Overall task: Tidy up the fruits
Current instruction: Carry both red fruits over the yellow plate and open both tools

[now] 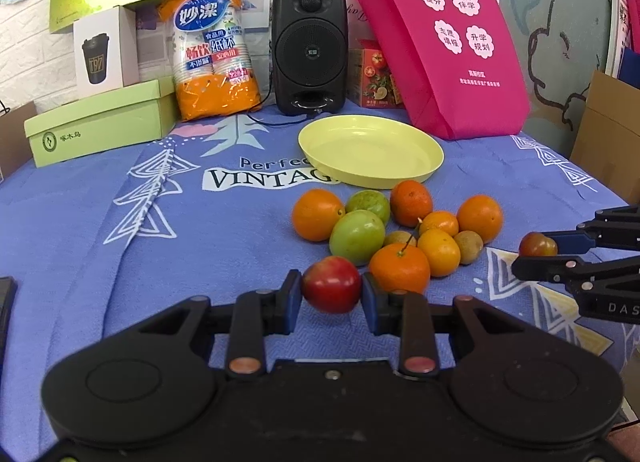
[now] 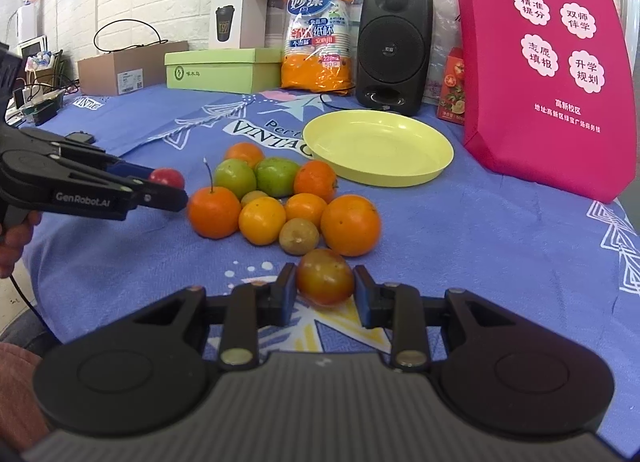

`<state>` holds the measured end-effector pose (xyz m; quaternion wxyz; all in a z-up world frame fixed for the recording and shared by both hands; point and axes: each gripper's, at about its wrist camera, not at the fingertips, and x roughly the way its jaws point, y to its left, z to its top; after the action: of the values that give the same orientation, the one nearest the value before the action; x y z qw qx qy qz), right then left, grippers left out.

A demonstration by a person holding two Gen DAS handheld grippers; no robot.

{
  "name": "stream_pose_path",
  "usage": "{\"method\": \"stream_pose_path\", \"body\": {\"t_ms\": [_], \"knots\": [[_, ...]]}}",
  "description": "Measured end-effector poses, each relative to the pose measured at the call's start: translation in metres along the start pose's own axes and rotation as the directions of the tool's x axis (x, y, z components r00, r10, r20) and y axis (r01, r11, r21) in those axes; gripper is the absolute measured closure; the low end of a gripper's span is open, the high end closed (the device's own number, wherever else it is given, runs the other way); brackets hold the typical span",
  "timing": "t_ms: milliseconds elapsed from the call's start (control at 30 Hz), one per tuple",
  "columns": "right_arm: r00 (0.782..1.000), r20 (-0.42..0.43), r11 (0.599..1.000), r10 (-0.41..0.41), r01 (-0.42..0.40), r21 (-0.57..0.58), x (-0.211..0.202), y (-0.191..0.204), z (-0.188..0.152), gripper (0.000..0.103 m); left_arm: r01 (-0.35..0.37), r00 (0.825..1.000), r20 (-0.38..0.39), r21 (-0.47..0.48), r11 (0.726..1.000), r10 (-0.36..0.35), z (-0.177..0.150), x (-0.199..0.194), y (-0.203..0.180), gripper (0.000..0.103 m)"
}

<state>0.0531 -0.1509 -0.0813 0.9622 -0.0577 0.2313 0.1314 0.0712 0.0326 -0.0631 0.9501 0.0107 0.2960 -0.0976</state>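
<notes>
A pile of oranges, green fruits and small brownish fruits lies on the blue cloth in front of an empty yellow plate. My left gripper is shut on a red fruit at the pile's near left. My right gripper is shut on a red-orange fruit at the pile's near right.
Behind the plate stand a black speaker, a pink bag, an orange pack of paper cups, a green box and a small fruit carton. A cardboard box is at the right.
</notes>
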Motion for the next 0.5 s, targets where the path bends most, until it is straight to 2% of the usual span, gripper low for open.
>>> {"method": "stream_pose_path", "body": {"t_ms": [233, 333, 500], "knots": [[0.999, 0.03, 1.0, -0.021, 0.021, -0.002, -0.017, -0.007, 0.003, 0.074, 0.008, 1.0, 0.025, 0.007, 1.0, -0.008, 0.005, -0.021, -0.001, 0.072], [0.998, 0.05, 1.0, -0.024, 0.024, -0.001, -0.02, -0.014, 0.01, 0.074, 0.031, 0.999, 0.034, 0.006, 0.999, -0.032, 0.017, -0.02, 0.0, 0.072], [0.996, 0.082, 0.999, -0.035, 0.037, -0.025, -0.012, -0.027, 0.032, 0.074, 0.04, 0.997, 0.06, 0.077, 0.996, -0.044, 0.05, -0.001, -0.011, 0.072]]}}
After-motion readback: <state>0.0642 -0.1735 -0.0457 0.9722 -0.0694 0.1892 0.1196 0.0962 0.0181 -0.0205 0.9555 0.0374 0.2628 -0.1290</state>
